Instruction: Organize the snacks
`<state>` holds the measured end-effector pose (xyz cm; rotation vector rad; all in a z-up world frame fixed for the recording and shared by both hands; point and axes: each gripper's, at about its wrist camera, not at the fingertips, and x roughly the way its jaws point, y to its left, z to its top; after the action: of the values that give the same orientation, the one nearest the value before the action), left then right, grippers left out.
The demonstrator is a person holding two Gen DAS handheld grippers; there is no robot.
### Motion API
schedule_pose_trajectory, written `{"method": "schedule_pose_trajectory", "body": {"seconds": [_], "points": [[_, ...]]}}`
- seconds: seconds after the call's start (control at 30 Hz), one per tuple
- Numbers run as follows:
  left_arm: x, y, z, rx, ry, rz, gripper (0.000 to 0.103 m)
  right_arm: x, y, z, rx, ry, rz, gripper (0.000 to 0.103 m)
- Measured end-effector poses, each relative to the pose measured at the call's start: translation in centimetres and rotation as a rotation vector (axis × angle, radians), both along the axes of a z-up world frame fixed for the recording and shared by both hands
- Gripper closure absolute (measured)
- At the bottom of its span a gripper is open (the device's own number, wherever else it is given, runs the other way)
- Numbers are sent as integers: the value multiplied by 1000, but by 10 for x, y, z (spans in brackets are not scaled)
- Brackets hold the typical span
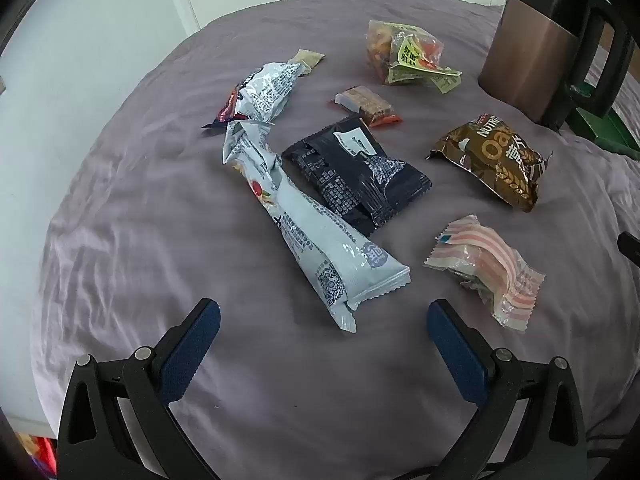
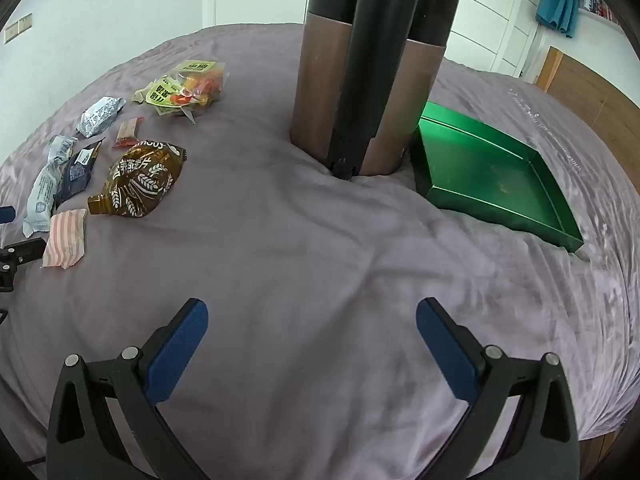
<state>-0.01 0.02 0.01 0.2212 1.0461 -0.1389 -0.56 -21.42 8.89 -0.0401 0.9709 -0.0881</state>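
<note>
Several snack packets lie on a purple bedsheet point(image 1: 140, 208). In the left wrist view: a long white packet point(image 1: 304, 236), a black packet point(image 1: 356, 176), a brown oat bag point(image 1: 496, 160), a pink striped packet point(image 1: 488, 268), a clear green-labelled bag point(image 1: 408, 56), a small red bar point(image 1: 368, 106) and a silver packet point(image 1: 264, 92). My left gripper point(image 1: 323, 316) is open and empty, just short of the white packet's near end. My right gripper point(image 2: 312, 312) is open and empty over bare sheet. A green tray point(image 2: 496, 176) lies ahead to its right, the oat bag point(image 2: 140, 180) to its left.
A tall brown and black kettle point(image 2: 368, 64) stands on the bed between the snacks and the green tray; it also shows in the left wrist view point(image 1: 540, 40). White wall and cupboard doors lie beyond the bed. The left gripper's tip point(image 2: 16, 252) shows at the right view's left edge.
</note>
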Motion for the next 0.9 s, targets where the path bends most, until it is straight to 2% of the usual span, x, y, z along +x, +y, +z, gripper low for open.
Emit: {"method": "schedule_pose_trajectory", "body": {"seconds": [0.9], "points": [[1,-3,0,7,10,-2,1,-1,-2,-7,12,6,-1,0]]}}
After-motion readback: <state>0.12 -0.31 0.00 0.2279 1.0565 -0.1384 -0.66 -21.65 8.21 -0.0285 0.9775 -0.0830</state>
